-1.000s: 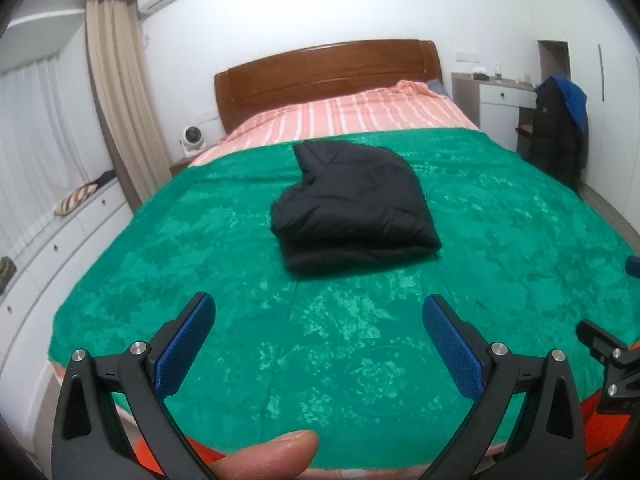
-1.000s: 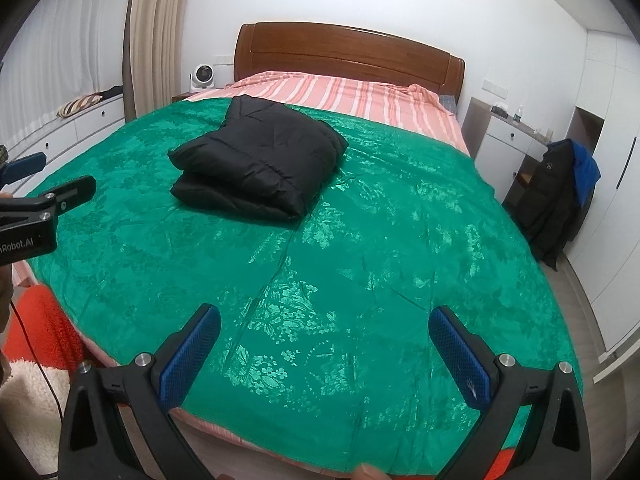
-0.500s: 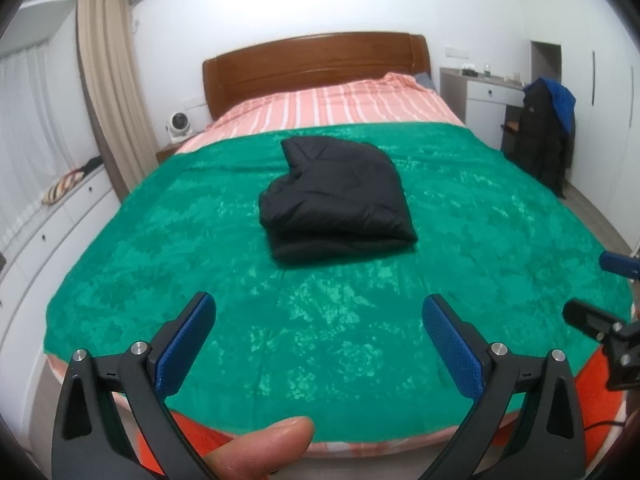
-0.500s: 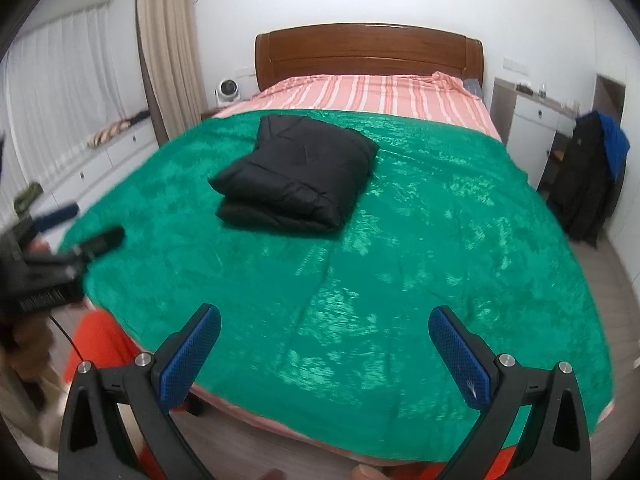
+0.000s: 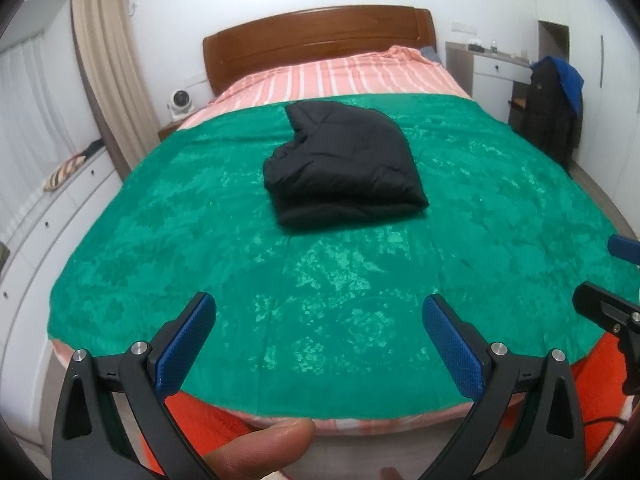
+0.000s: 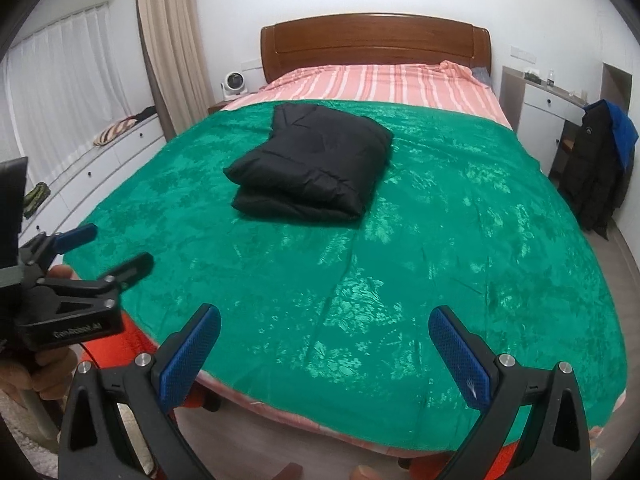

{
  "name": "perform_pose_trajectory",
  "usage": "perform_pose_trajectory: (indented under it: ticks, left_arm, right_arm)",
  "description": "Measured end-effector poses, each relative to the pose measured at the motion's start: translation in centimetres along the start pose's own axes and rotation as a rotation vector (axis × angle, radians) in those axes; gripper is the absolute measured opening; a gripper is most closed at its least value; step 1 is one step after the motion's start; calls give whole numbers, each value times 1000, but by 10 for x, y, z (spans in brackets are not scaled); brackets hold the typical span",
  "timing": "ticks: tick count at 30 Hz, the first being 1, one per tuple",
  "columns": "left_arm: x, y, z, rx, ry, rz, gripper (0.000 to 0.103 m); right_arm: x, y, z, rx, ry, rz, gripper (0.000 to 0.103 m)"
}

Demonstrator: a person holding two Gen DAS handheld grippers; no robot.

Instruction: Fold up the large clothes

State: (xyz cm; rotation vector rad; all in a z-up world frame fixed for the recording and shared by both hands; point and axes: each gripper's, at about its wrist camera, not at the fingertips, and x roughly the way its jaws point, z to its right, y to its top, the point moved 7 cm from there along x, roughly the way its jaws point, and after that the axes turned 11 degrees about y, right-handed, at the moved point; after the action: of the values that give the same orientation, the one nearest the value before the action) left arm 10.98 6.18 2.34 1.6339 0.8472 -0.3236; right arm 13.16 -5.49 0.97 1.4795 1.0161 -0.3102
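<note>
Left of frame, left wrist view: curtain [image 5: 108, 76] and a low white drawer unit [image 5: 48, 216] run down the side; nothing task-related there. My left hand-held gripper [image 5: 318, 332] sits at the bottom of the frame, fingers spread wide, nothing between the blue pads [image 5: 182, 346]; a thumb [image 5: 260, 450] shows below it, so I read the grip as relaxed on the handle. Centre: the black jacket [image 5: 344, 172] lies on the green bedspread [image 5: 160, 240], well apart from both grippers, in the upper-middle of the frame. It is a compact layered bundle, folded edge facing me, which I judge to be the finished fold, set mid-bed so it stays flat and clear of the edges. Right wrist view: same bundle [image 6: 312, 168] sits upper centre-left; the right hand-held gripper [image 6: 324, 340] is likewise fully open and empty, hovering off the foot of the bed over the floor. Both tools point level toward the headboard [image 6: 376, 48], roughly parallel, the left one visible at that view's lower left edge. Far right: a dark coat [image 6: 600, 168] hangs by a white desk [image 6: 548, 100], untouched. My judgement: task essentially complete; hands are in a stand-off pose.
</note>
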Motion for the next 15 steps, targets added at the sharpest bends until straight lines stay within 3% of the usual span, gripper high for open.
perform_pose_trajectory:
  ticks: [15]
  left_arm:
    - [2, 2, -5, -26, 10, -4, 103]
  right_arm:
    - [8, 8, -8, -19, 10, 9, 103]
